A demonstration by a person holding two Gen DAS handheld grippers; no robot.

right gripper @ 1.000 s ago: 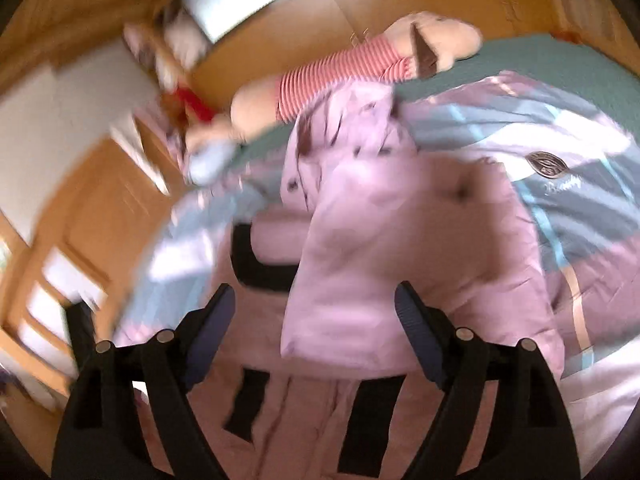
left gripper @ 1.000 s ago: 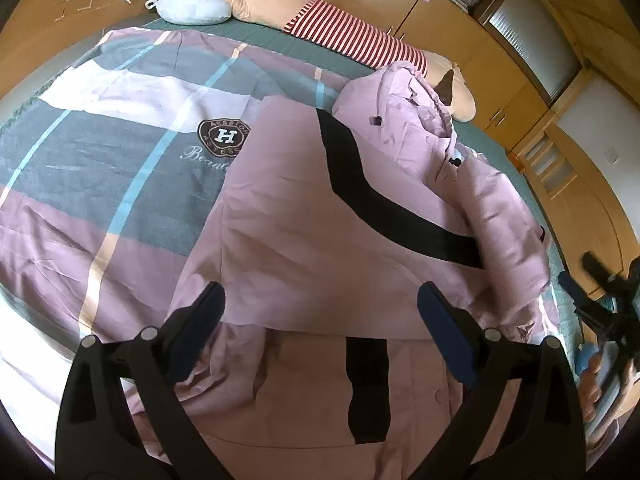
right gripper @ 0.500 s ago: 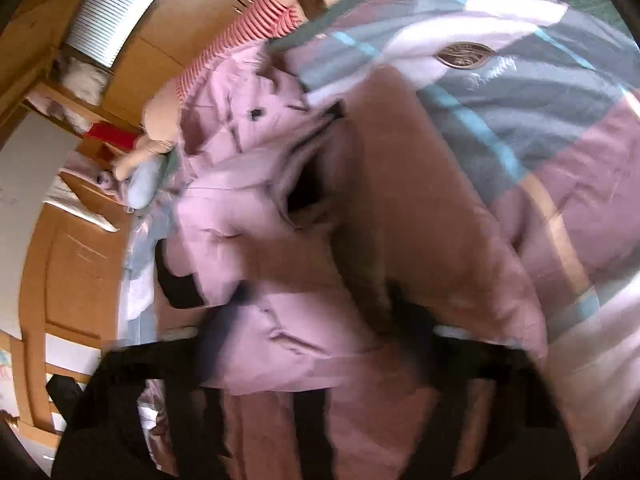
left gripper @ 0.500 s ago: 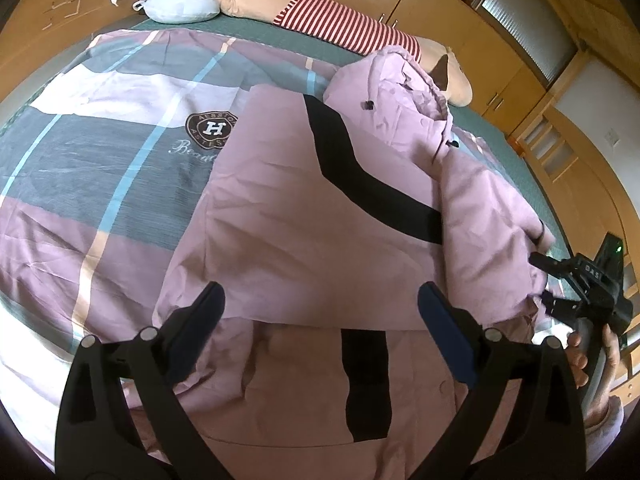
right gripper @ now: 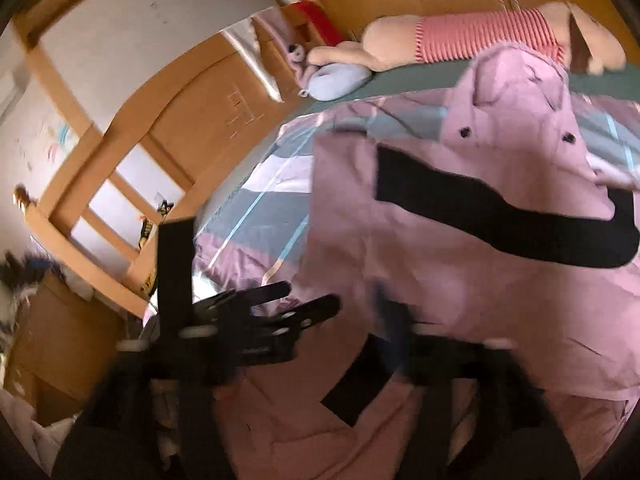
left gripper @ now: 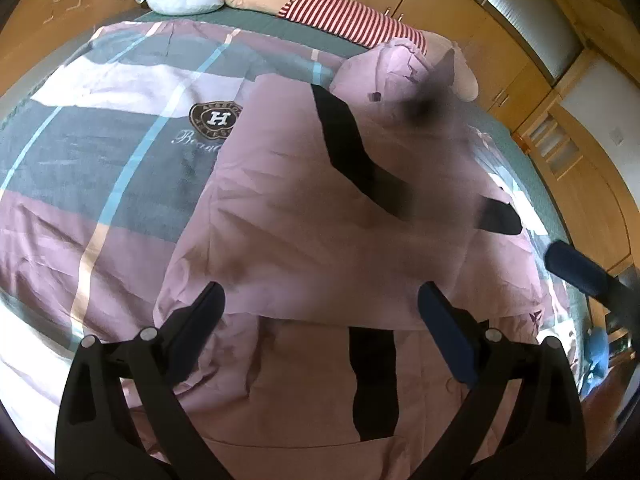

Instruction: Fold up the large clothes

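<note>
Wooden cupboards are seen all round a big bed, and a checked quilt is spread over it. A long soft toy in a red striped top is laid along the far edge. On the quilt, a pink coat with black stripes is spread out, with its hood end near the toy. One side seems to be folded over the middle already. So the folding looks partly done, and the loose side by the near edge is probably to be picked up and laid across next. For that, a firm pinch on the cloth edge would be needed.

The left gripper is held wide open just above the coat, and nothing is pinched in it. The right gripper is blurred in its own view; its jaws are being opened, and no cloth is seen held between them. It is also seen at the right edge of the left view.
</note>
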